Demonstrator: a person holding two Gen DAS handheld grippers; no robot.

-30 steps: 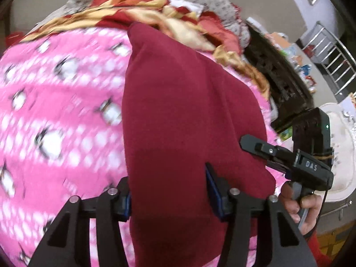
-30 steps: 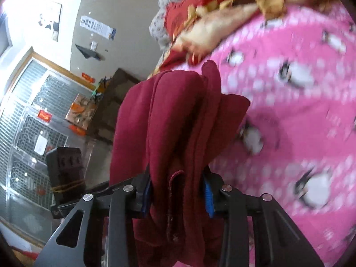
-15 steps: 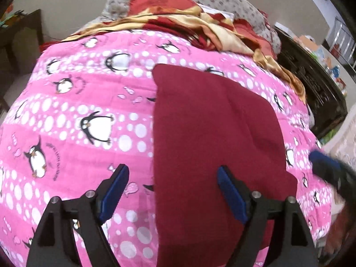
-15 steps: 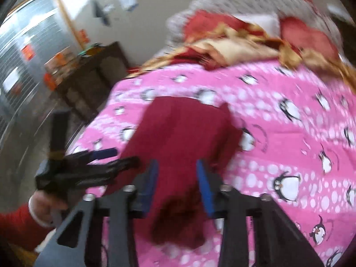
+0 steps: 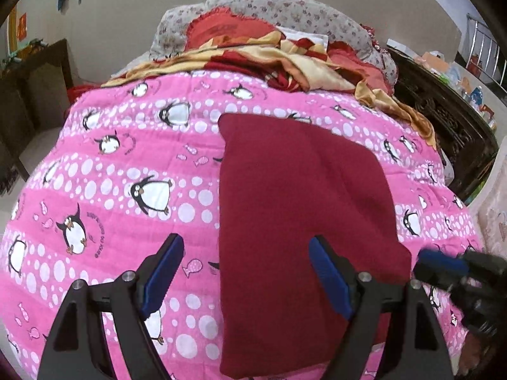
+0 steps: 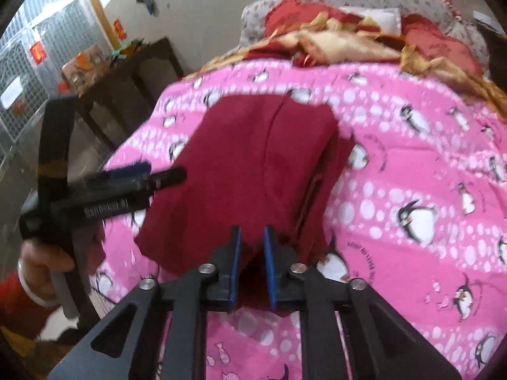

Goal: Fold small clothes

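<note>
Left gripper (image 5: 244, 272) spread wide, gripping nothing, above near left edge of garment (image 5: 301, 221). Right gripper (image 6: 252, 250) narrowed, small gap, garment's near edge between pads; grip uncertain. Maroon garment folded flat on quilt (image 5: 111, 190), bare quilt all around. Beyond, crumpled blanket (image 5: 285, 60), pillows (image 5: 269, 6).

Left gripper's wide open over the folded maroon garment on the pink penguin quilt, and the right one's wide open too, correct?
Not quite. The right gripper is nearly closed, fingers close together at the maroon garment's near edge, per the right wrist view. The left gripper is wide open.
</note>
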